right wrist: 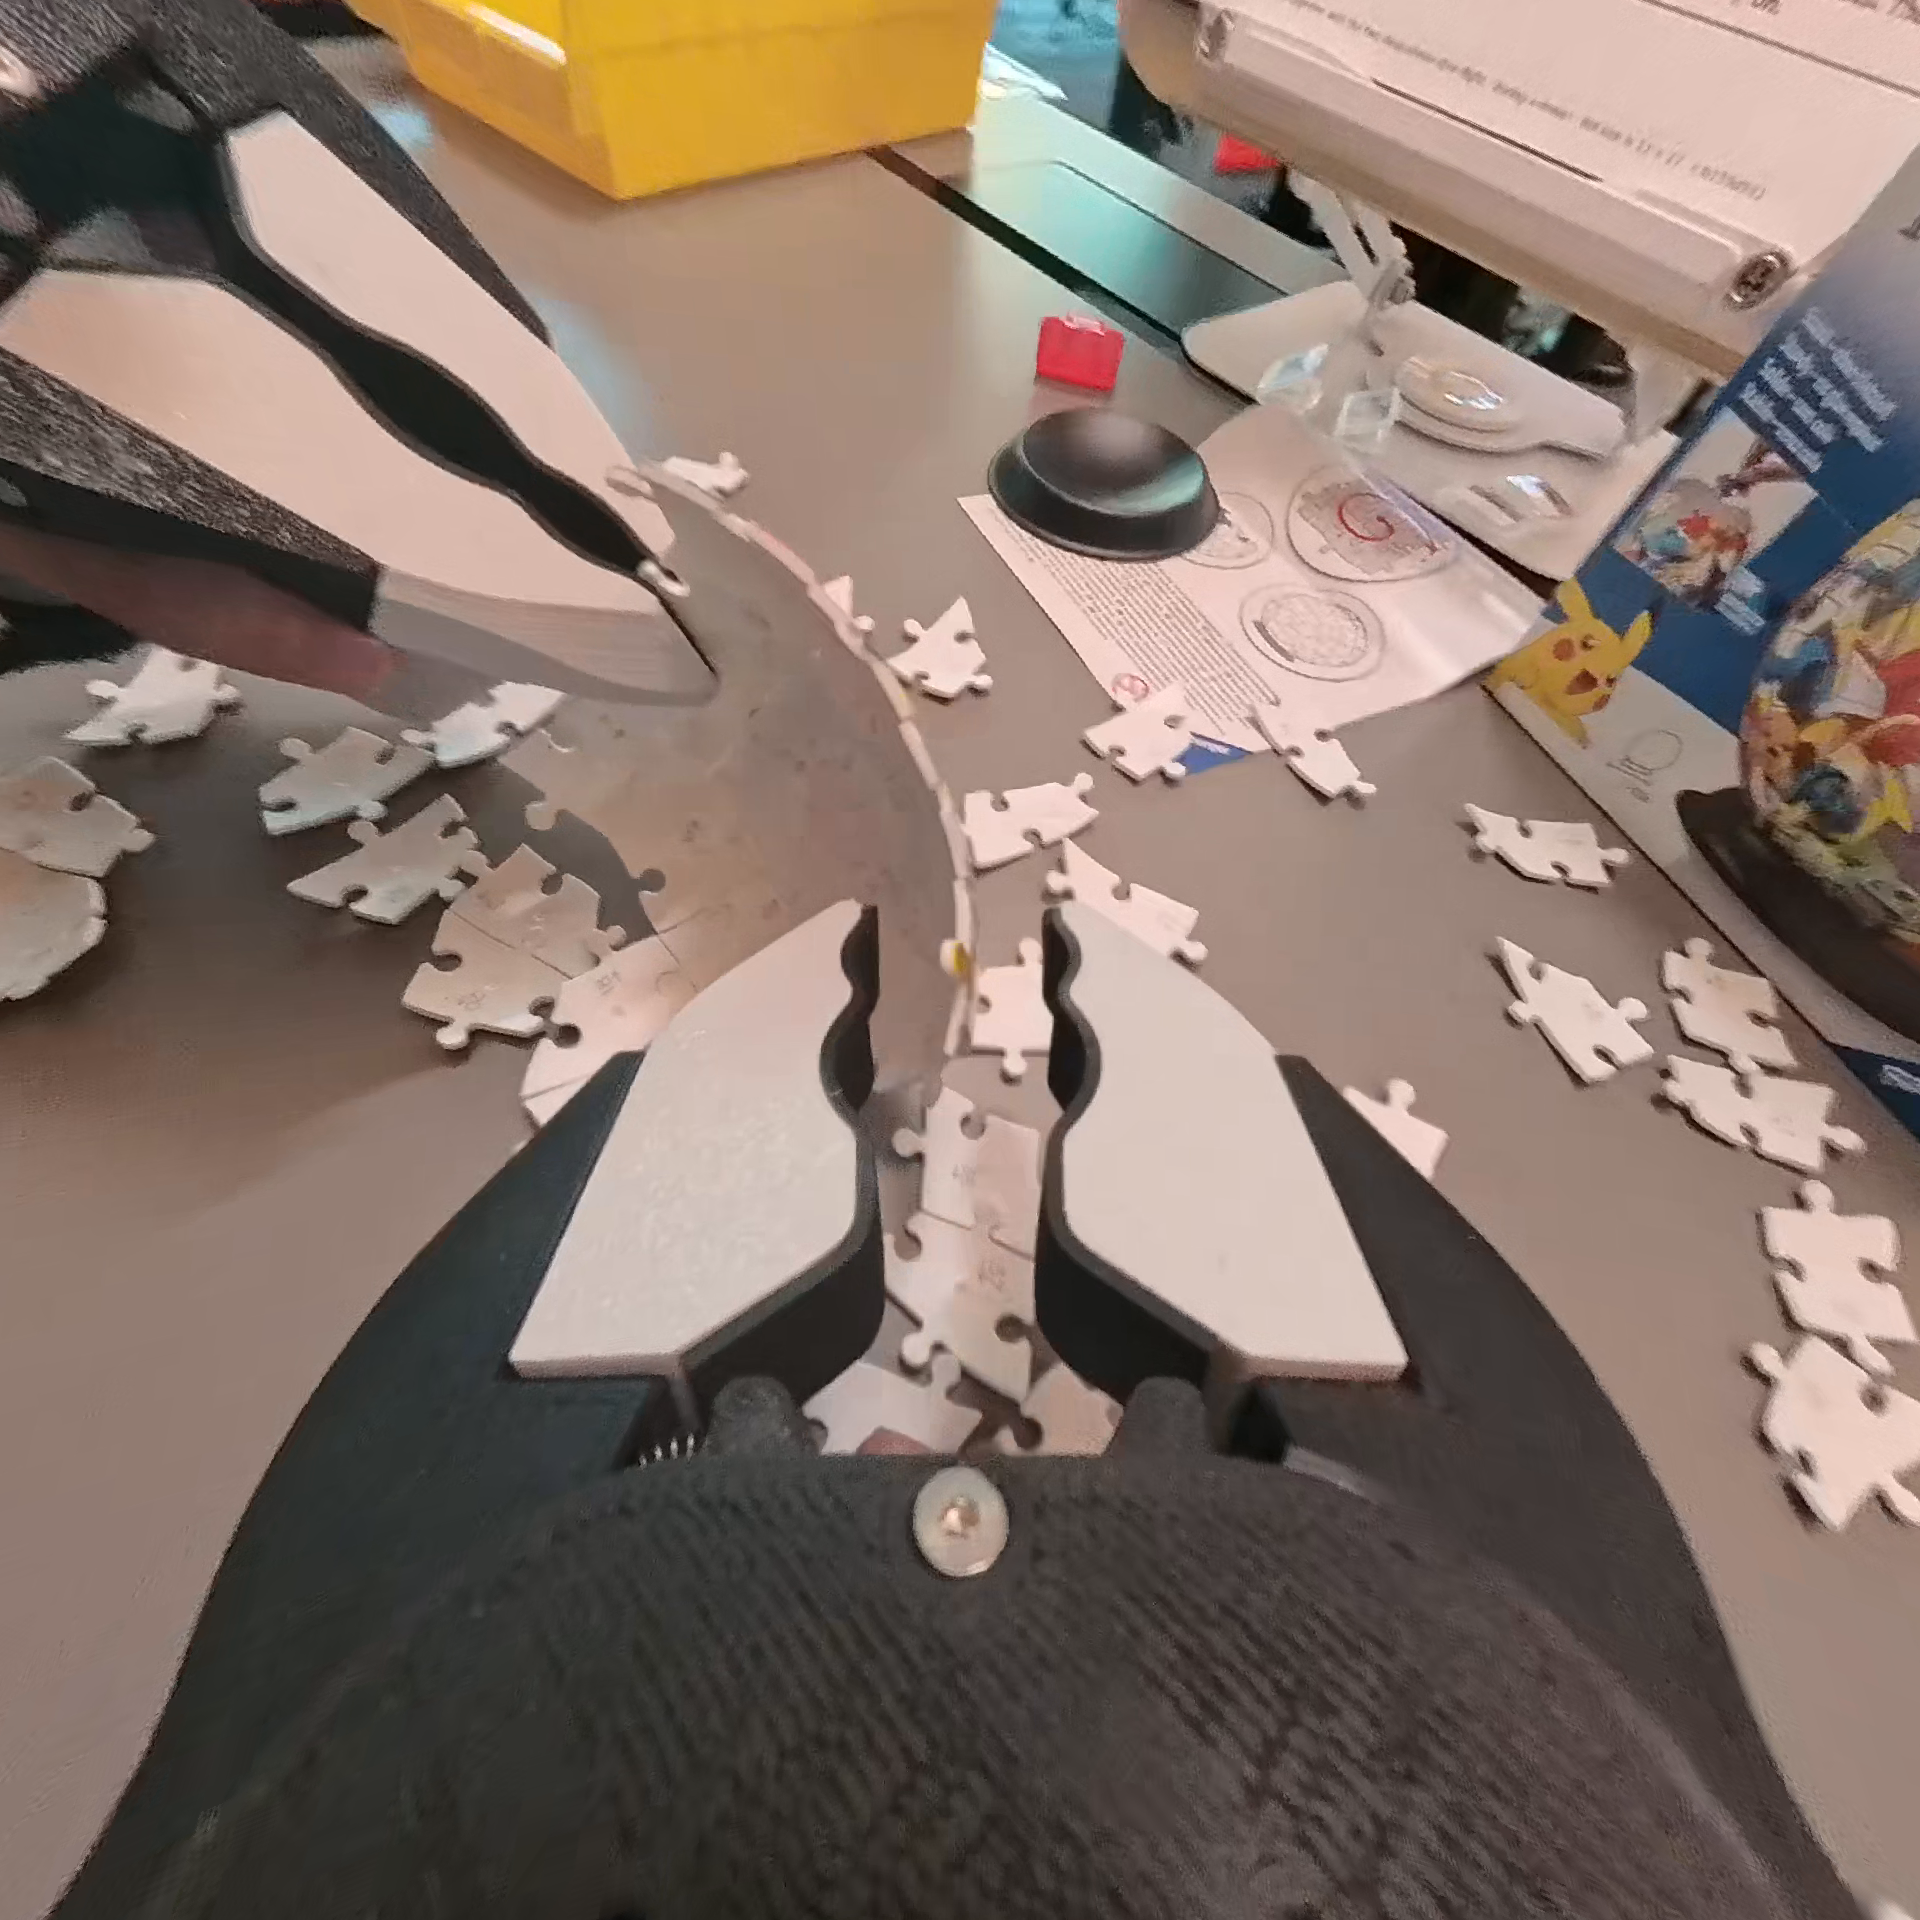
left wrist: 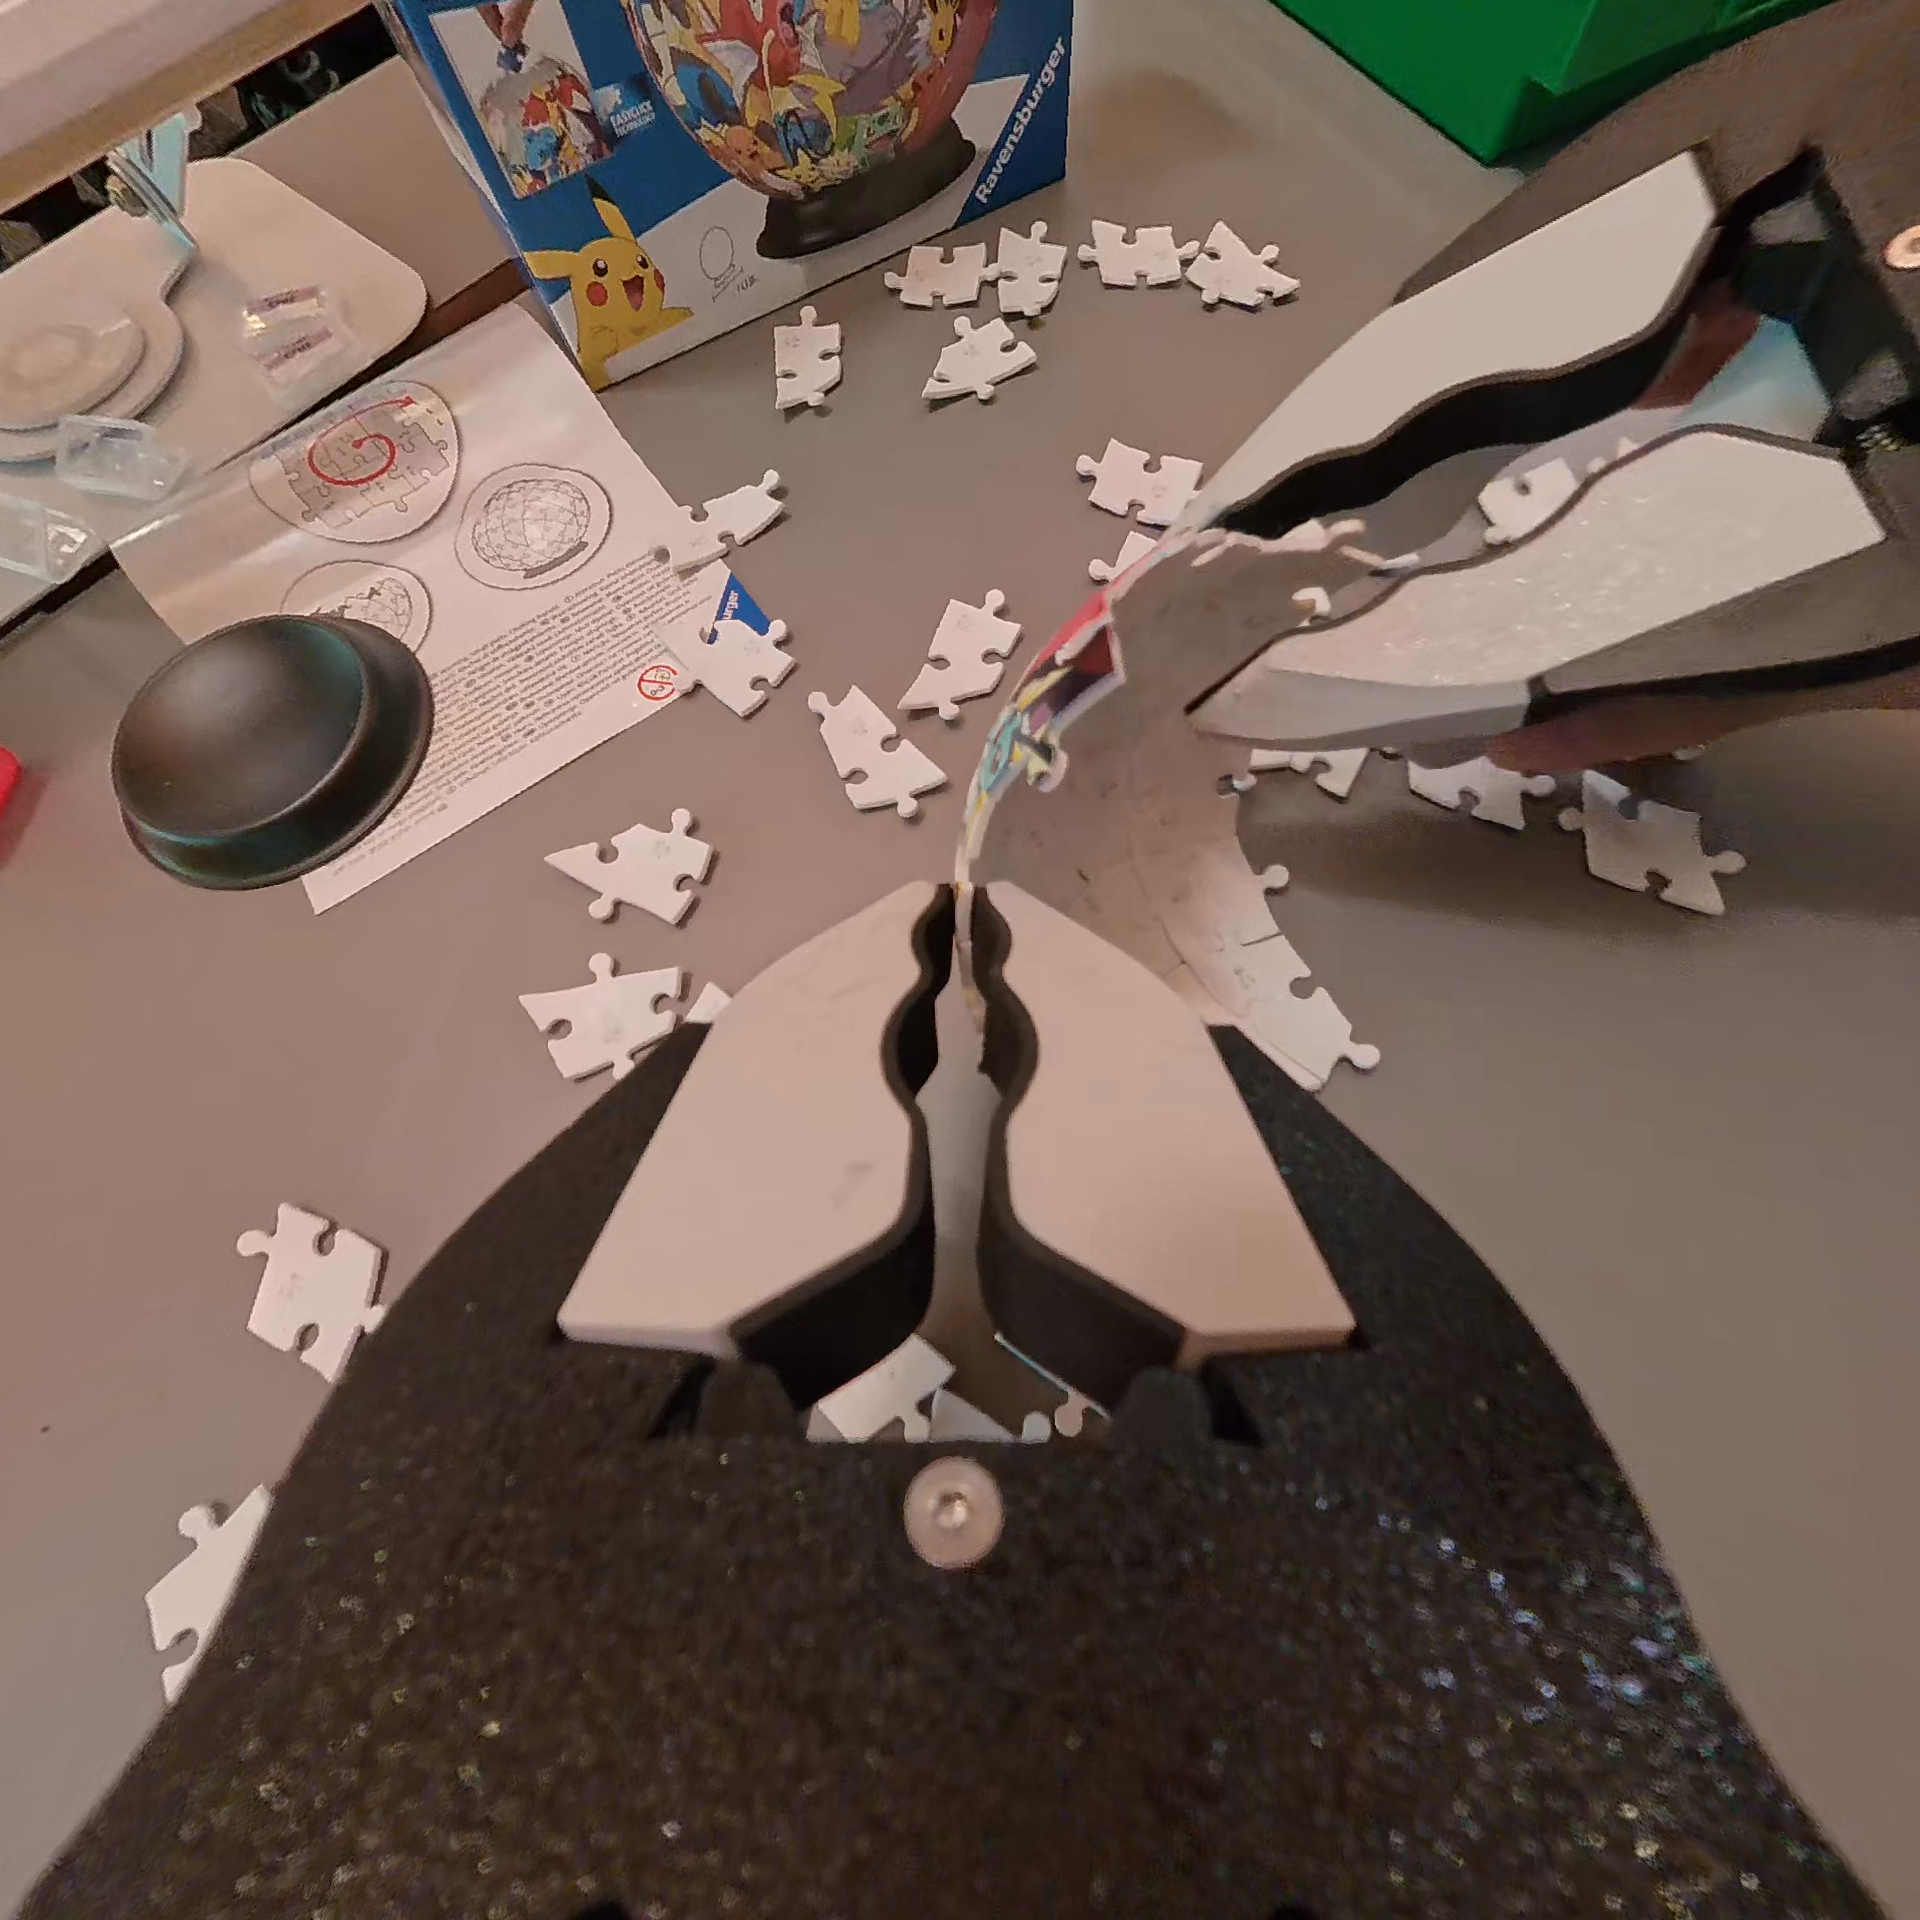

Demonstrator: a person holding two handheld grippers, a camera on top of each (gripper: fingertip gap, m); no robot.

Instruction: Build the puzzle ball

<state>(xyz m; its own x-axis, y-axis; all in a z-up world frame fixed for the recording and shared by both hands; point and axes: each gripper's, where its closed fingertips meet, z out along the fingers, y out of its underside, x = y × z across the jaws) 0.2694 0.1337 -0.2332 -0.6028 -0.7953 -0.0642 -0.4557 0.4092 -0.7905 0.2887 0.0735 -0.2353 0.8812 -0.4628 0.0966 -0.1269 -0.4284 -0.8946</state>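
We are holding a curved, part-built shell of interlocked white-backed cardboard puzzle pieces (left wrist: 1122,831) above the grey table (left wrist: 1558,1195). Dozens of loose white puzzle pieces (left wrist: 639,862) are lying face down around it, unjoined. The left gripper (left wrist: 966,904), pointing forward and low, is clamping the shell's near edge. The right gripper (right wrist: 956,925), angling in from the opposite side, is straddling the rim with its jaws apart and its right pad clear of it.

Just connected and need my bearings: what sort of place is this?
Probably an office or lab desk used for a puzzle: a grey tabletop, a monitor stand, yellow and green bins, loose puzzle pieces and the puzzle box.
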